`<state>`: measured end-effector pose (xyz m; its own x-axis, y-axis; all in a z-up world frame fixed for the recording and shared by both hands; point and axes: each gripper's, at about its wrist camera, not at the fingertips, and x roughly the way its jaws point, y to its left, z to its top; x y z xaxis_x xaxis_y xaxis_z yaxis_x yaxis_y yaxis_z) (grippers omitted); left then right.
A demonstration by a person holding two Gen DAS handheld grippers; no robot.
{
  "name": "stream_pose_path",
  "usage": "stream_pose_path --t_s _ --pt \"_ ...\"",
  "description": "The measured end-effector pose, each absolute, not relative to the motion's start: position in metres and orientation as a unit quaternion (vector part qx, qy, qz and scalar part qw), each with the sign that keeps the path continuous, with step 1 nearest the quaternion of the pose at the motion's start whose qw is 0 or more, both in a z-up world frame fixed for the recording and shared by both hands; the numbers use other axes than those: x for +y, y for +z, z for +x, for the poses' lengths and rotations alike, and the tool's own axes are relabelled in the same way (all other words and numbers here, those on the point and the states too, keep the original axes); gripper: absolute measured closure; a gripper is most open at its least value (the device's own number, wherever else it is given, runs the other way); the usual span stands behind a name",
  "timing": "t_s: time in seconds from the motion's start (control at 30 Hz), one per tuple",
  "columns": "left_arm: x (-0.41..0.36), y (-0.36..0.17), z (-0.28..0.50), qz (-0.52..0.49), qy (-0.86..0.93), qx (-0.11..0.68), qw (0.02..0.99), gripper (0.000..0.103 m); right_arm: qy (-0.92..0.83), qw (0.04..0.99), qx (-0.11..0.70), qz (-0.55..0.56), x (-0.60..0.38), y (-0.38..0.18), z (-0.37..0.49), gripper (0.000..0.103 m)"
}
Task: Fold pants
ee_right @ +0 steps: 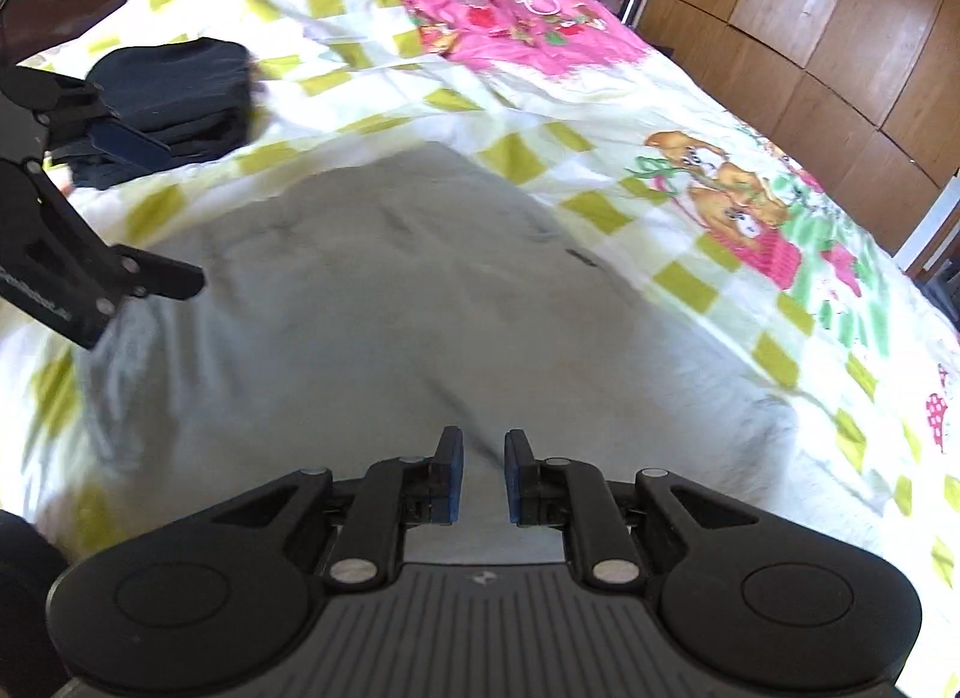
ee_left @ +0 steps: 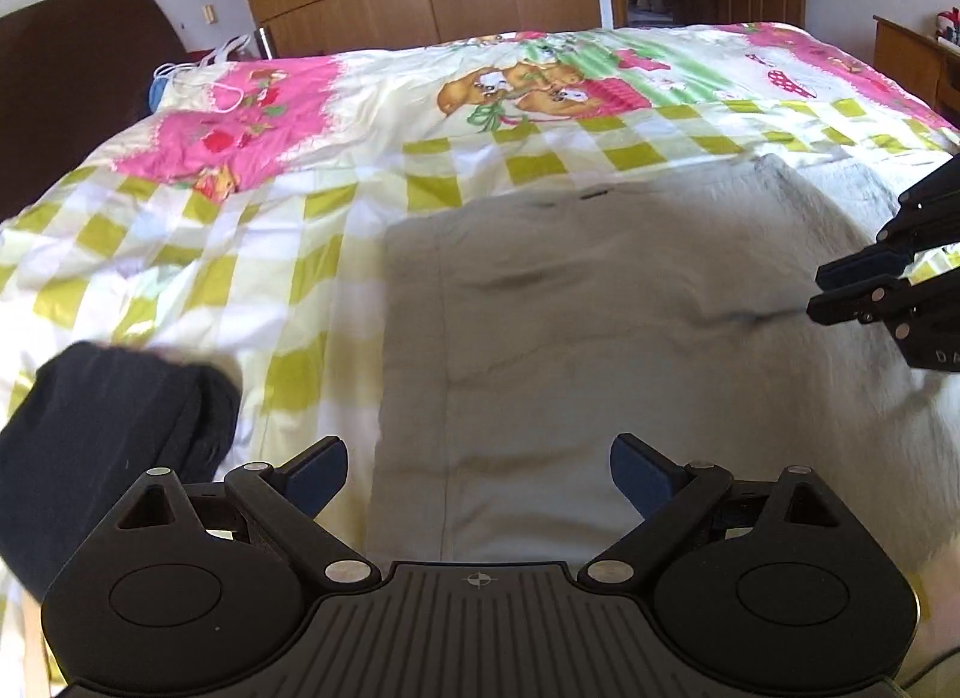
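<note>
Light grey cotton pants on checked quilt, apparently part-folded.
Left gripper wide; right gripper narrow; both empty.

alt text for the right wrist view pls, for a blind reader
Right gripper, fingers slightly apart with nothing between them, hovers over grey pants spread on a checked cartoon-print bedspread. The left gripper is at the left edge, near folded dark clothes.
</note>
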<state>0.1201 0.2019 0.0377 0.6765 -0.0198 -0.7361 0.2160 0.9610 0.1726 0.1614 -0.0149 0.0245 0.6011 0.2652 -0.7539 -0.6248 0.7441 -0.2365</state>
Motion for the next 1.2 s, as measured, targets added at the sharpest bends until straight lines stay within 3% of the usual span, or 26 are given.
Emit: stream_pose_path --t_s 0.07,0.3,0.5,0.53,0.6,0.63,0.67,0.7,0.73,0.8,1.03,1.2 --pt "0.194 0.037 0.159 0.138 -0.081 0.397 0.904 0.007 0.246 0.864 0.367 -0.242 -0.038 0.023 0.199 0.071" --pt "0.200 0.017 0.300 0.143 -0.123 0.402 0.896 0.007 0.298 0.842 0.381 -0.240 -0.087 -0.009 0.329 0.052" --pt "0.215 -0.021 0.369 0.135 -0.165 0.467 0.858 0.008 0.345 0.806 0.423 -0.229 -0.100 -0.046 0.377 0.052" --pt "0.214 -0.028 0.371 0.130 -0.173 0.478 0.851 0.009 0.343 0.808 0.426 -0.220 -0.101 -0.048 0.377 0.057" --pt "0.204 -0.036 0.367 0.160 -0.167 0.477 0.848 0.010 0.341 0.809 0.426 -0.217 -0.100 -0.048 0.371 0.084" --pt "0.201 -0.037 0.364 0.168 -0.164 0.473 0.849 0.013 0.332 0.810 0.429 -0.222 -0.098 -0.047 0.368 0.084" --pt "0.199 -0.035 0.363 0.166 -0.159 0.473 0.850 0.025 0.325 0.813 0.429 -0.224 -0.097 -0.044 0.365 0.085" --pt "0.197 -0.031 0.361 0.161 -0.154 0.474 0.852 0.052 0.318 0.816 0.427 -0.224 -0.096 -0.038 0.362 0.085" --pt "0.194 -0.027 0.358 0.165 -0.148 0.473 0.853 0.066 0.313 0.822 0.421 -0.224 -0.096 -0.031 0.357 0.085" --pt "0.185 -0.018 0.348 0.191 -0.138 0.467 0.853 0.081 0.302 0.837 0.399 -0.222 -0.096 -0.009 0.342 0.085" --pt "0.192 0.065 0.257 0.182 -0.140 0.388 0.893 0.085 0.309 0.881 0.298 -0.197 -0.124 0.097 0.223 0.085" --pt "0.221 0.088 0.151 0.137 -0.147 0.367 0.908 0.083 0.342 0.869 0.300 -0.193 -0.128 0.097 0.103 0.085"
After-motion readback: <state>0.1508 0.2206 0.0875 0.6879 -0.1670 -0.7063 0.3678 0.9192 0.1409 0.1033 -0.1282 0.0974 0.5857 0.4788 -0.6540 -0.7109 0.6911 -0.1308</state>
